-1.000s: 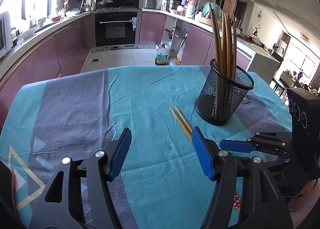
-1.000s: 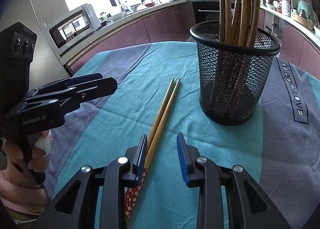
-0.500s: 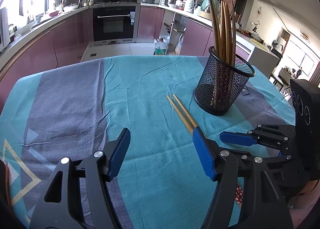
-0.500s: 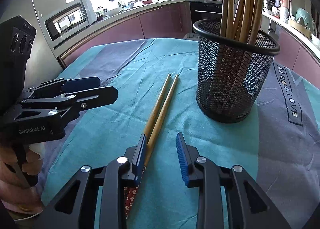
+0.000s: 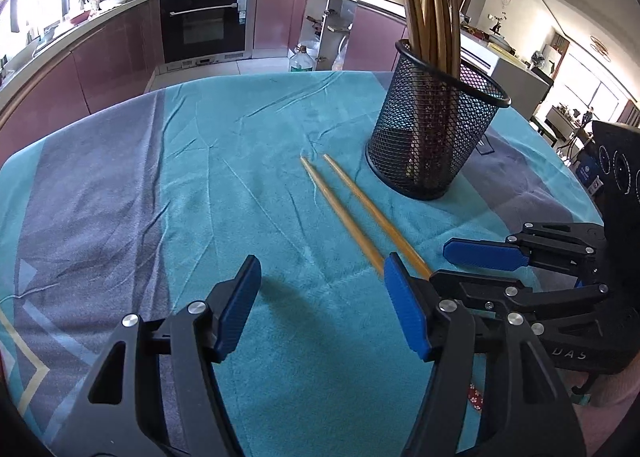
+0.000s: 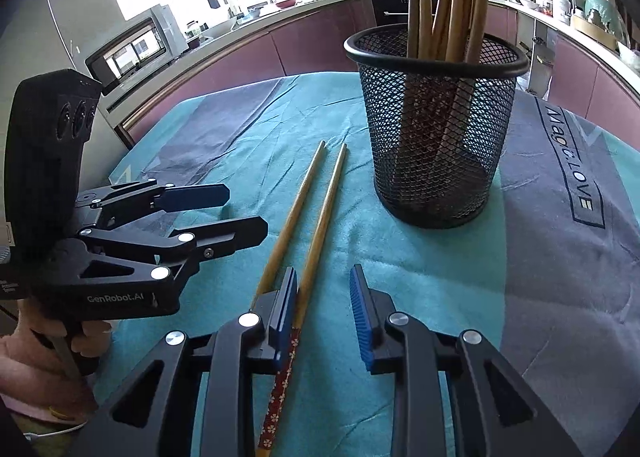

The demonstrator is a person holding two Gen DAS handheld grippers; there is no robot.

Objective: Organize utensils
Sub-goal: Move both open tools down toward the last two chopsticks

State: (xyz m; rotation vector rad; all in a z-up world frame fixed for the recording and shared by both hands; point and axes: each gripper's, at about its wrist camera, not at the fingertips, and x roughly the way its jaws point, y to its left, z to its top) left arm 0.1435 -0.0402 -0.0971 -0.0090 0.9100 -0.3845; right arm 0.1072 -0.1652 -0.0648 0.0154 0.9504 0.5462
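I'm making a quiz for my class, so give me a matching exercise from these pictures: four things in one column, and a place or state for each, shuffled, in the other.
Column one:
1. mesh holder
2. loose chopsticks
3. left gripper
4. right gripper

Column two:
A. open, with nothing between its fingers
B. lying flat on the teal tablecloth
C. open, with one chopstick lying between its fingers
D. upright, with chopsticks standing in it

Pairs: 1-D, 2-B, 3-A, 4-C
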